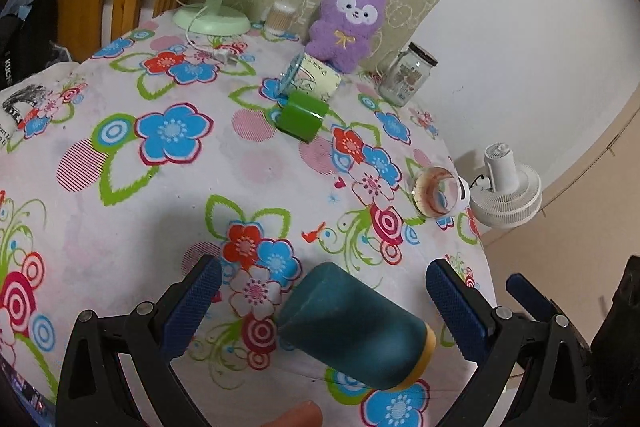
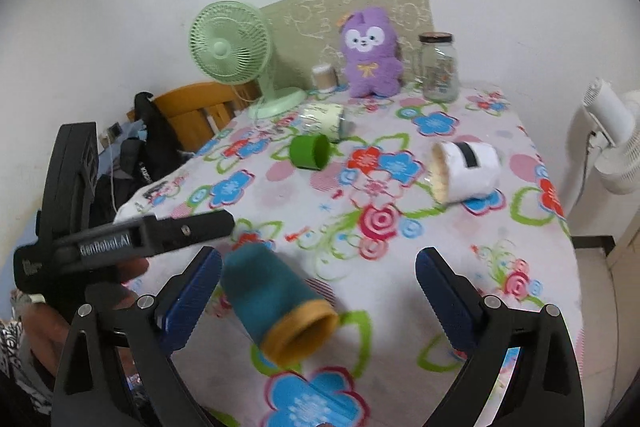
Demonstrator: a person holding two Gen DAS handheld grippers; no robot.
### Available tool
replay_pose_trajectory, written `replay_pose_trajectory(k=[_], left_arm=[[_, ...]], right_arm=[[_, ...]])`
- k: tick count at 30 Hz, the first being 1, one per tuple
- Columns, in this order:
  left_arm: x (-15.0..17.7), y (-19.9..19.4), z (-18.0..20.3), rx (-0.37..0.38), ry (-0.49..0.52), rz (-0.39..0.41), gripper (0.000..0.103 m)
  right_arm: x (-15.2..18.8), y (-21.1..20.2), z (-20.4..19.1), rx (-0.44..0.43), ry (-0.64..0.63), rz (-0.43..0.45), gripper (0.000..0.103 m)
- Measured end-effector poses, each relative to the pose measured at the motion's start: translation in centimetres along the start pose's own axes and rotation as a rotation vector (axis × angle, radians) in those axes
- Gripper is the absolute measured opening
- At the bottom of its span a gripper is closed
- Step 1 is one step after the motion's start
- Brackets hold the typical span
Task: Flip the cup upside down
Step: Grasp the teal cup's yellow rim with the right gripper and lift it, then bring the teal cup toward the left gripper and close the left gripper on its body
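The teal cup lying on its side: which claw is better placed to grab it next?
Probably the left. Seen from the left wrist, the teal cup lies between the open left claw. The right claw is open too, but there the cup sits off toward one pad.

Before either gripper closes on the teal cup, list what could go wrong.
1. The teal cup lies on its side, so a push from one pad could roll it away.
2. Both the left gripper and the right gripper are open around it; closing together, they may collide.
3. It lies near the table's front edge, so it could roll off.
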State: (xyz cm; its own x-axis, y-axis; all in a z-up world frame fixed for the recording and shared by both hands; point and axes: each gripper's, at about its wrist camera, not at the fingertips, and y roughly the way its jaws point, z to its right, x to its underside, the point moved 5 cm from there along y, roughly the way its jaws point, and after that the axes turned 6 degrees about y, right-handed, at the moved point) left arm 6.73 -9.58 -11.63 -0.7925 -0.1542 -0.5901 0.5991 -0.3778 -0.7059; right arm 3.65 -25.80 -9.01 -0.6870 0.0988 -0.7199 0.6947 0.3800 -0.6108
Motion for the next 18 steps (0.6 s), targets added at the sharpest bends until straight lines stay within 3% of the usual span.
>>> replay_pose_trajectory(k=[9,15,18], left_arm=[[0.1,1.9,1.9,-0.019,-0.028,-0.027,0.103],[1.1,3.6,1.3,-0.037,-0.154,-0.075,0.103],[1.3,4.1,1.3,-0.059,-0.171,-0.080,0.103]], right_arm=[[1.5,-2.1,3.9,-0.007,0.058,-0.006,0.099],[2.3,-1.8,5.3,-0.020,0.077,-0.042,0.099],[2.7,-1.4,4.8,-0.027,0.039,-0.070,0.099]])
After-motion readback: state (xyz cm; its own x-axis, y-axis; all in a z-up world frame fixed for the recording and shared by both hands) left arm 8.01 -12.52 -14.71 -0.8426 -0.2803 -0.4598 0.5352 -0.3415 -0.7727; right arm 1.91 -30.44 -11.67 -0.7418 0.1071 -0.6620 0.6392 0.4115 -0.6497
